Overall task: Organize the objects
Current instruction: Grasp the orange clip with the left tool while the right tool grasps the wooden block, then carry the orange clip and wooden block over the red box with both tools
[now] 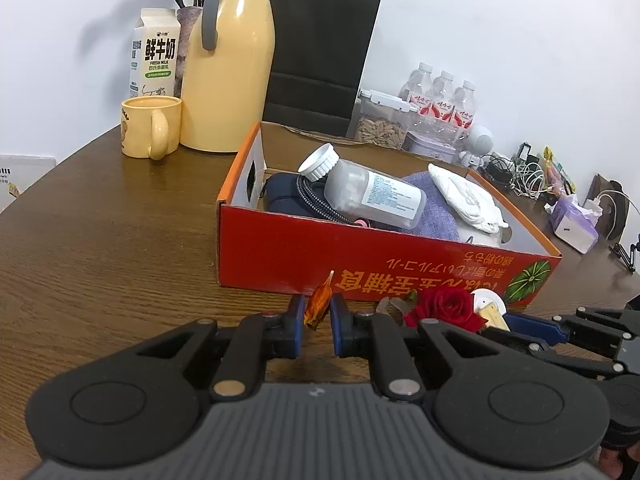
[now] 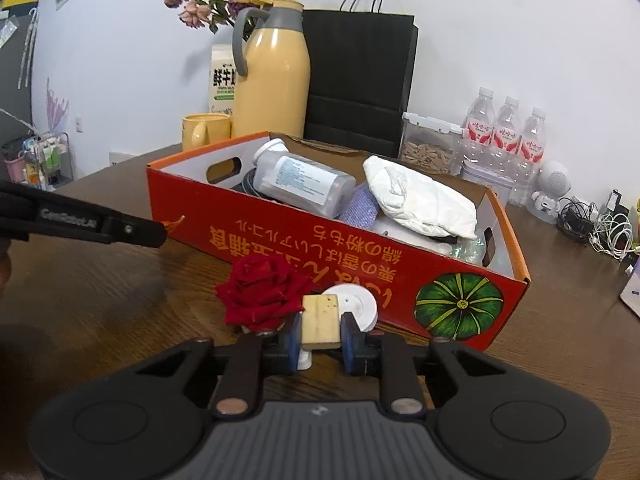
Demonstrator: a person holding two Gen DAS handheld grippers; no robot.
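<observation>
— What does the left gripper (image 1: 317, 312) hold?

— Its two blue pads are closed on a small amber, translucent piece (image 1: 318, 304) with a pointed tip. I cannot say what this piece is. It is just in front of the red cardboard box (image 1: 360, 258), above the wooden tabletop (image 1: 100, 240).

— And the right gripper (image 2: 320, 330)?

— It grips a pale yellow block (image 2: 319, 322), like a wedge of cheese with small holes. The pads press on both its sides. Just beside it on the left is a red rose (image 2: 262, 294), and behind it is a white round disc (image 2: 358, 306), very near the box front.

— What is inside the box?

— A translucent bottle with a white cap (image 1: 368, 190) lies on its side, over a dark pouch (image 1: 286, 196) and a braided cable (image 1: 310, 196). Next to it are a purple cloth (image 1: 434, 206) and a crumpled white bag (image 1: 466, 196).

— And behind the box?

— A yellow thermos jug (image 1: 230, 64), a yellow mug (image 1: 150, 126), a milk carton (image 1: 154, 54), a black paper bag (image 1: 320, 52) and three water bottles (image 1: 442, 98).
</observation>
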